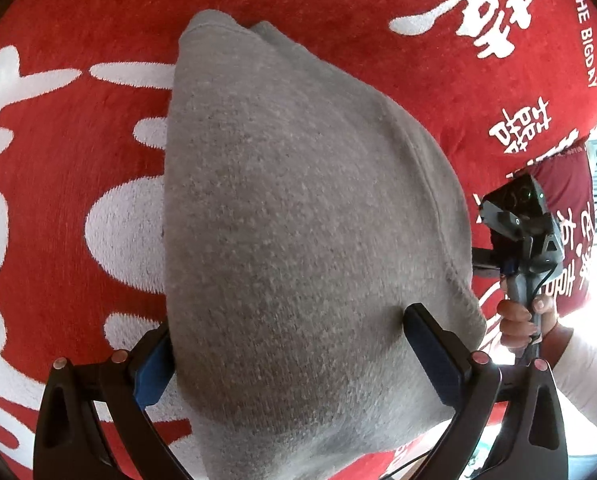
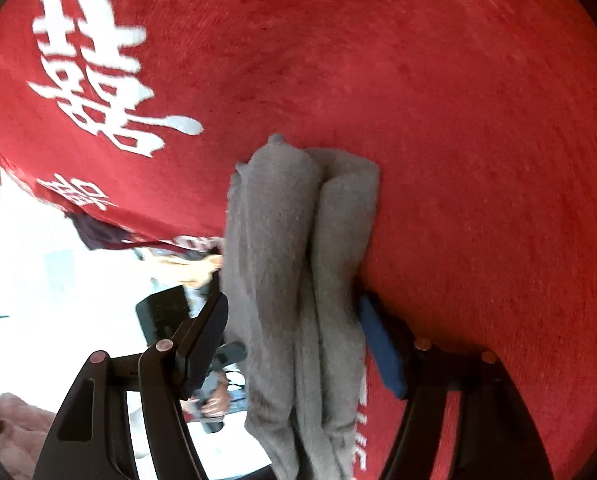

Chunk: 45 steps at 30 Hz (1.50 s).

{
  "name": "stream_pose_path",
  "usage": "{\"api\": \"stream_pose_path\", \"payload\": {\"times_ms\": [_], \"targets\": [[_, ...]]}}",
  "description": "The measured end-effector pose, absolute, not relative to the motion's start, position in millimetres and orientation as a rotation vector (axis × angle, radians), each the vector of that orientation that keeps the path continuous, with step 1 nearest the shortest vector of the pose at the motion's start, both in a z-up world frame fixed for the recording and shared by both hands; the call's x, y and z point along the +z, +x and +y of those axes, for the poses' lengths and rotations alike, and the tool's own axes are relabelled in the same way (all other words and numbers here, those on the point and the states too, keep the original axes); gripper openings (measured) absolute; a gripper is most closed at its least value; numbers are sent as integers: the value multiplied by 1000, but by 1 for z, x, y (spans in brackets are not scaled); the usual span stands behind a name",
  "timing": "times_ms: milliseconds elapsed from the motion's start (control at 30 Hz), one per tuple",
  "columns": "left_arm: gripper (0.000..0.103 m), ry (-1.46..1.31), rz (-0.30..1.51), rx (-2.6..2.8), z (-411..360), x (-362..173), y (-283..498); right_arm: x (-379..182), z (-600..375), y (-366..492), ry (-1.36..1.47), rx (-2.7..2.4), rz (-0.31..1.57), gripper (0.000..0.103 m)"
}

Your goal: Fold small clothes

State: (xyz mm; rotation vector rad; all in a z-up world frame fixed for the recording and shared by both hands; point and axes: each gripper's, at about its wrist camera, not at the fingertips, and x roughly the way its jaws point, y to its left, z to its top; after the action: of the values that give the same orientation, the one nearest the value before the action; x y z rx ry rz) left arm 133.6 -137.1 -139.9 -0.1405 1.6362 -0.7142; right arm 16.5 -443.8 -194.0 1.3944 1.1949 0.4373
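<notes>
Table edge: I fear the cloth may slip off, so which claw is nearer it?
Right. The right claw grips the cloth at the edge, one finger past it; the left claw grips it further in over the red cover.

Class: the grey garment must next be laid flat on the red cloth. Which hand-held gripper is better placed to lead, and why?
Left, probably. The left hand-held gripper spans the grey garment's broad face over the red cloth; the right hand-held gripper pinches a bunched edge.

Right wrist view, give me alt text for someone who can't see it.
The right gripper clamps a bunched grey garment over a red cloth with white characters. A hand holding a dark handle shows lower left, past the cloth's edge.
</notes>
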Motion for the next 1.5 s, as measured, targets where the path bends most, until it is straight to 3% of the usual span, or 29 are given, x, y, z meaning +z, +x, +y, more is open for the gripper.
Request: {"api": "stream_pose_path", "payload": {"times_ms": [333, 433, 567, 667, 1033, 1500], "targets": [[101, -99, 1614, -695, -143, -144, 131, -191, -427, 48, 1324, 469, 1222, 69], [90, -84, 1596, -667, -140, -142, 130, -194, -424, 49, 1290, 360, 1310, 42], [61, -115, 1561, -669, -126, -134, 132, -183, -416, 47, 1286, 326, 1276, 37], [52, -144, 1553, -689, -120, -124, 133, -171, -411, 46, 1322, 338, 1240, 36], [51, -239, 1511, -792, -89, -78, 118, -113, -374, 37, 1315, 366, 1207, 36], [51, -242, 1516, -808, 54, -36, 89, -85, -249, 16, 1362, 400, 1241, 36]]}}
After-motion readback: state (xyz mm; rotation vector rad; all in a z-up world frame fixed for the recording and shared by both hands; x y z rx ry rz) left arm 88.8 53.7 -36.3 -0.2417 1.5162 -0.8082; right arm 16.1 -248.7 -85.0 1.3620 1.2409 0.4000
